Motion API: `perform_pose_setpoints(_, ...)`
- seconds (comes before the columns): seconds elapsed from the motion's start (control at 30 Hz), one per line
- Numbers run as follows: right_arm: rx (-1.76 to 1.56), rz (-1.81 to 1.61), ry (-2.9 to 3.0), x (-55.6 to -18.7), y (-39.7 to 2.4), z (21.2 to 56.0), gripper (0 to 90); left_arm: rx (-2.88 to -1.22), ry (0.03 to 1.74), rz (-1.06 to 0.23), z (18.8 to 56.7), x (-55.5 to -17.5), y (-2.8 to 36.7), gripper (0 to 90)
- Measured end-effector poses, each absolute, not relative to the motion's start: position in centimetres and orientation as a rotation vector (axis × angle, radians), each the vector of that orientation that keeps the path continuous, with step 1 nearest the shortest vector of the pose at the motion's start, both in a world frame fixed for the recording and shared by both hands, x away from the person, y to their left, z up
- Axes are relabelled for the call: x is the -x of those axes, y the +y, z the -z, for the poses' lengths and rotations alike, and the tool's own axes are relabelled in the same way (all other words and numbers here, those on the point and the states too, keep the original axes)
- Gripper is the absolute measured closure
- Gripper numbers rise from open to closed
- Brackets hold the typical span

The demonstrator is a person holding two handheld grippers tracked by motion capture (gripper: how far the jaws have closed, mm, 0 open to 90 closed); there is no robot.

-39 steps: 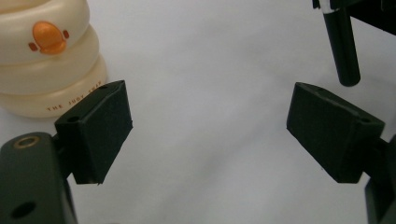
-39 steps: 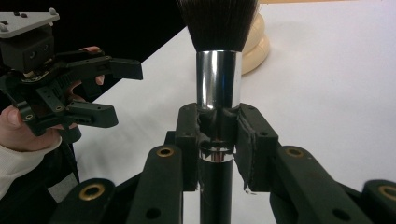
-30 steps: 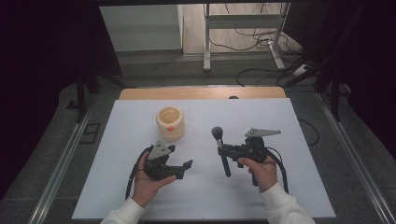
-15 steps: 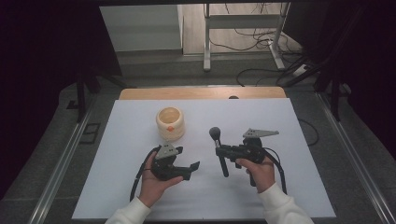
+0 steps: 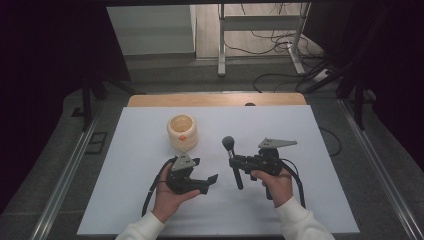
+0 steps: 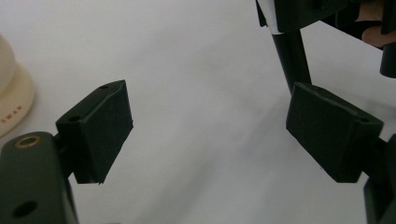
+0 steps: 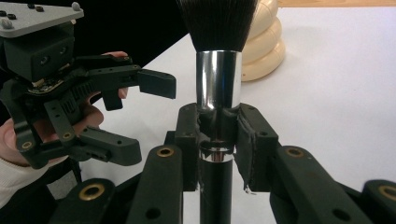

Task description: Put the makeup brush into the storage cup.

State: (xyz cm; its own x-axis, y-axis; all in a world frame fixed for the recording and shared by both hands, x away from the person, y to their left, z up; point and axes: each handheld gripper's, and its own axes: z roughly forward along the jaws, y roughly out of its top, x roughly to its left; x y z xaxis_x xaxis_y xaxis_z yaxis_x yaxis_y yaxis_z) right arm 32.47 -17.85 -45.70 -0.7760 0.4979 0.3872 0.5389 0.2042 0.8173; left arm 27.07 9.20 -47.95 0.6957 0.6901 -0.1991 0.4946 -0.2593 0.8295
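- Since the earlier frames, the left gripper (image 5: 207,180) has edged rightward toward the brush, lower centre of the high view, jaws open and empty.
- Upper left of it stands the cream holder (image 5: 182,132), mouth up.
- Right of centre, the right gripper (image 5: 233,163) clamps the makeup brush (image 5: 232,162) at its handle, bristles toward the holder.
- Judgement: keep the brush steady, close the left pads squarely on the handle.

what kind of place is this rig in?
Probably a lab or recording workspace, not a home: a white table walled in by dark curtains, loose cables on the floor behind it, and a metal desk frame.
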Motion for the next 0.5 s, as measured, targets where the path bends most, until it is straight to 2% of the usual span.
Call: perform_pose_setpoints(0.5, 1.025, 1.664, -2.413, -32.4, -17.5, 45.8, 72.0, -1.910, 0.906, -0.206, 48.2, -27.6, 7.9, 16.0)
